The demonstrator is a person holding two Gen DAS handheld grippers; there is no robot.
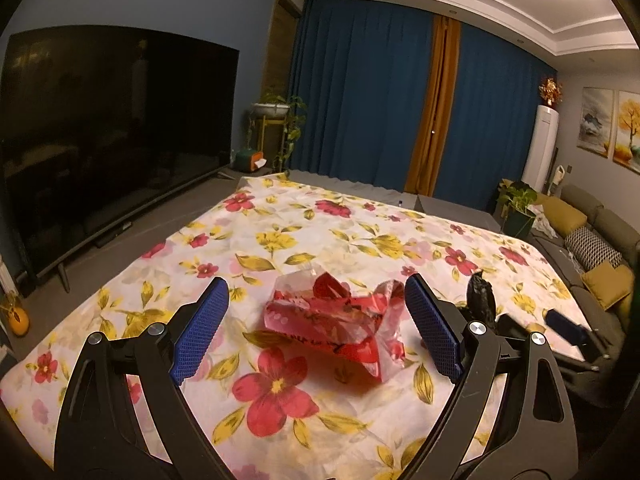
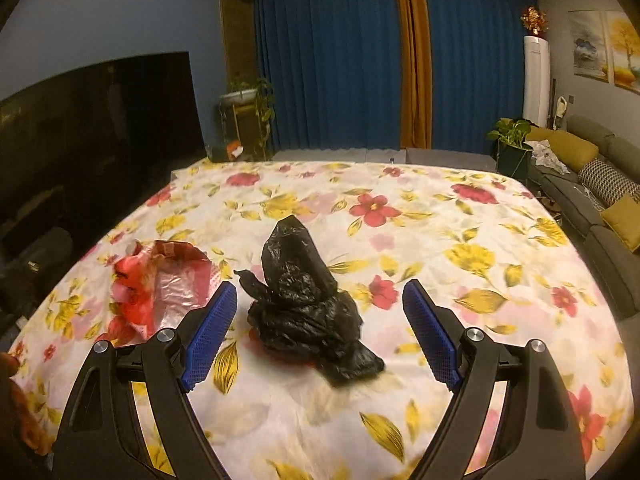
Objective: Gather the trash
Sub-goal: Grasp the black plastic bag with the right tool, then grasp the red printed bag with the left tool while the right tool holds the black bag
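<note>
On the floral cloth point(image 2: 440, 216), both grippers are gaping empty: left gripper point(image 1: 316, 330) framing the red wrapper point(image 1: 332, 324), right gripper point(image 2: 318, 330) framing the black bag point(image 2: 304, 300); each is best closing low, on bunched plastic.

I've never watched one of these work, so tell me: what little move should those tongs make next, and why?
Probably the right tongs should ease forward and down until the blue pads flank the crumpled black bag, then close. They stand open and empty, lined up with the bag, which lies loose on the flowered cloth. The left tongs are likewise open before the red wrapper.
</note>
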